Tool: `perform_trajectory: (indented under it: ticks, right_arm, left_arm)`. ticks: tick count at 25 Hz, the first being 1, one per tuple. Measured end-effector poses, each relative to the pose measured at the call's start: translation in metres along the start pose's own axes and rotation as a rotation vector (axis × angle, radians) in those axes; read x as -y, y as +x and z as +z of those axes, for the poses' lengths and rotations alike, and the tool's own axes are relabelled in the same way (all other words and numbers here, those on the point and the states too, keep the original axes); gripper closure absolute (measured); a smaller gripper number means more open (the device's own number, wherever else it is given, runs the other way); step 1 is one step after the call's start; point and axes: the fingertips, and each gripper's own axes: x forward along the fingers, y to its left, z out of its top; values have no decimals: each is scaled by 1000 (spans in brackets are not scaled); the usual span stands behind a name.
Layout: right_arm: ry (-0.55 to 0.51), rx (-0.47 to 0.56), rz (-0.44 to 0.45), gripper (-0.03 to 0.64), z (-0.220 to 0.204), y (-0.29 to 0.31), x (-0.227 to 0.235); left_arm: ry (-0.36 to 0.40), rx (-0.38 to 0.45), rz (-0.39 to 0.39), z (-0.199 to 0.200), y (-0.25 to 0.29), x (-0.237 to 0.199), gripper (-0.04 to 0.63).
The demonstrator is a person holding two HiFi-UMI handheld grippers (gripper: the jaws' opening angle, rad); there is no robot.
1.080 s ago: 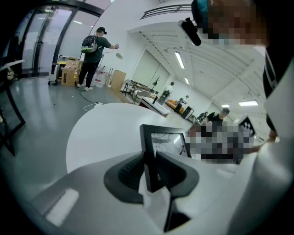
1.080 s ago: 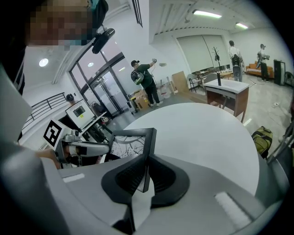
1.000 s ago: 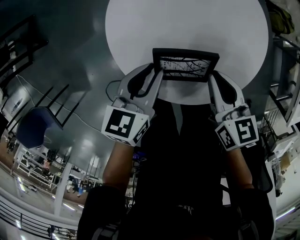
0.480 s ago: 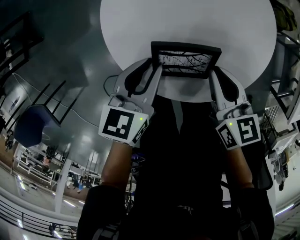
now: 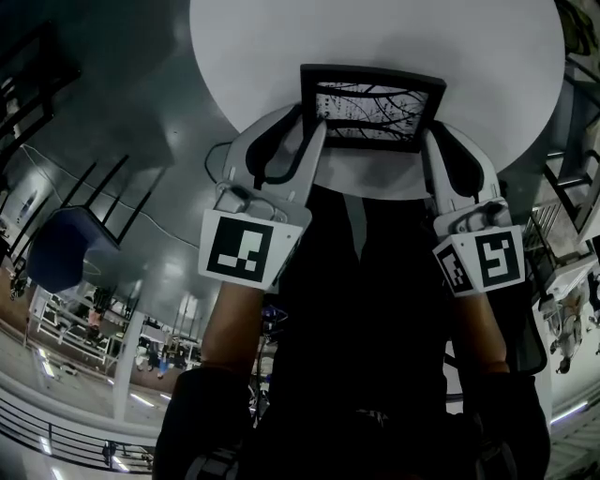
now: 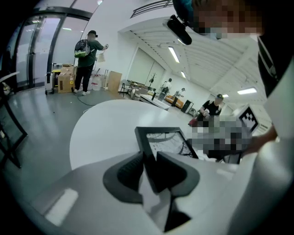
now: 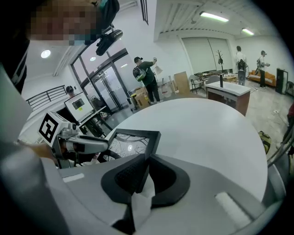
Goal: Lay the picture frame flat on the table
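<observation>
Picture frame (image 5: pixel 372 106) farther over table (image 5: pixel 244 47), tilted; left gripper (image 5: pixel 307 131), right gripper (image 5: pixel 429 136) jaws clamped on its sides

Left gripper (image 6: pixel 149 157) and right gripper (image 7: pixel 146 159) — both clamped, reaching forward.

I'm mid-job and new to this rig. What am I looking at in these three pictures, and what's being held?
There is no robot arm: a person carries two hand-held two-jaw tools. The downward picture comes from a camera on the person's head; the other two cameras ride on the tools and look along their jaws. The left gripper and right gripper are each shut on a side edge of the black picture frame, holding it over the near part of the round white table. The cubes with square markers are parts of the grippers. Whether the frame touches the table, I cannot tell.
</observation>
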Motion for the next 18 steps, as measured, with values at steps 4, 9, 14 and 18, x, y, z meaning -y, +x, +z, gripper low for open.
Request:
perform_trajectory:
  ticks: [4, 9, 14, 18]
  right_arm:
    - [-9, -2, 0, 589, -3, 3, 1]
    - [-27, -10, 0, 591, -4, 4, 1]
    - [-75, -16, -11, 591, -6, 4, 0]
    - [-117, -27, -18, 591, -9, 9, -3]
  left_arm:
    - [9, 0, 5, -2, 3, -1, 502]
    - [22, -14, 17, -3, 6, -2, 502]
    - [42, -28, 37, -6, 7, -2, 499]
    - [59, -53, 60, -12, 8, -6, 499]
